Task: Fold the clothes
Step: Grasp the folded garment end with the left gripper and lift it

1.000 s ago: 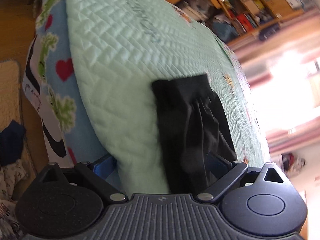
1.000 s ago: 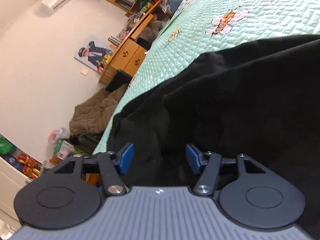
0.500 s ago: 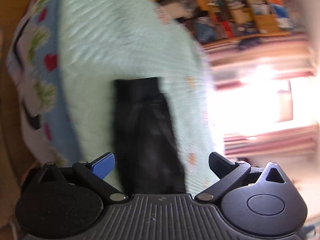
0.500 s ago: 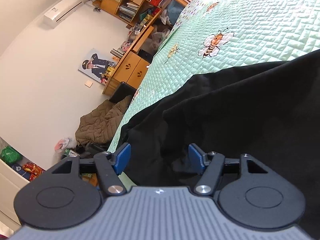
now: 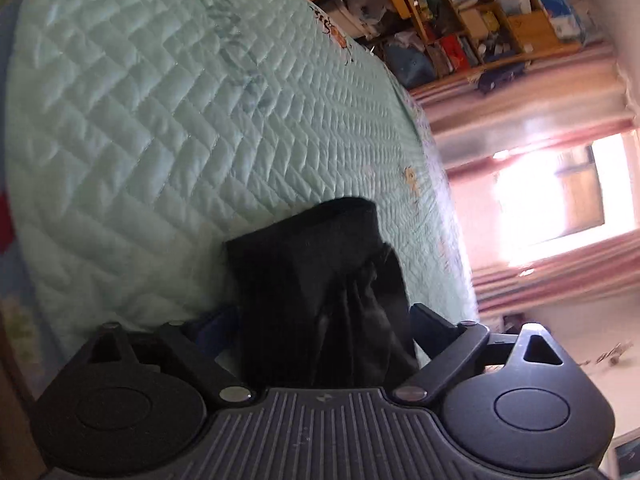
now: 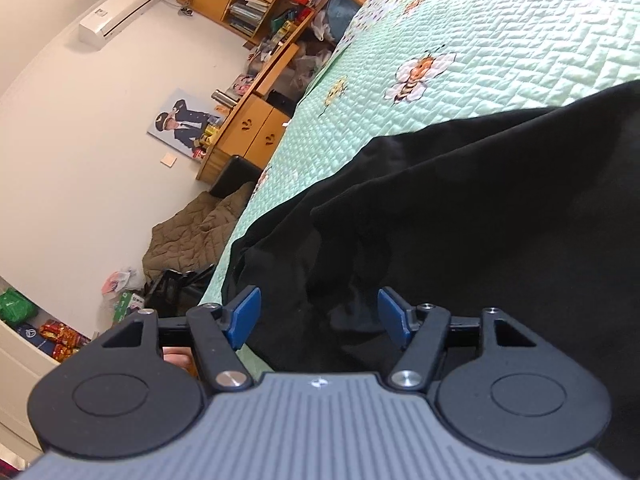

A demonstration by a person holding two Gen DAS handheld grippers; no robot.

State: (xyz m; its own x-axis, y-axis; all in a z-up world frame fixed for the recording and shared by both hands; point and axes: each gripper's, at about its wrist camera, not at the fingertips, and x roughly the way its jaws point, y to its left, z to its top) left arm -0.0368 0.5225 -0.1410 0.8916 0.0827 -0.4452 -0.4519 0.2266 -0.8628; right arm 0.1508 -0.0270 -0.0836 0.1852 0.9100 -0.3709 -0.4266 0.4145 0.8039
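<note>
One black garment (image 5: 320, 300) is seen lying on one green quilted bedspread (image 5: 160, 120). Left gripper (image 5: 320, 320) is spread wide around bunched cloth. Right gripper (image 6: 320, 312) is parted too, fabric between both blue pads (image 6: 242, 314), unpinched.

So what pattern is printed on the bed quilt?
Cartoon bees on mint-green quilt, clearest in the right wrist view.

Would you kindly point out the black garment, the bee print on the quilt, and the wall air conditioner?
black garment (image 6: 480, 216), right wrist view, on its broad upper fold.
bee print (image 6: 420, 72), right wrist view, on the striped body.
air conditioner (image 6: 116, 10), right wrist view, on its white front panel.
</note>
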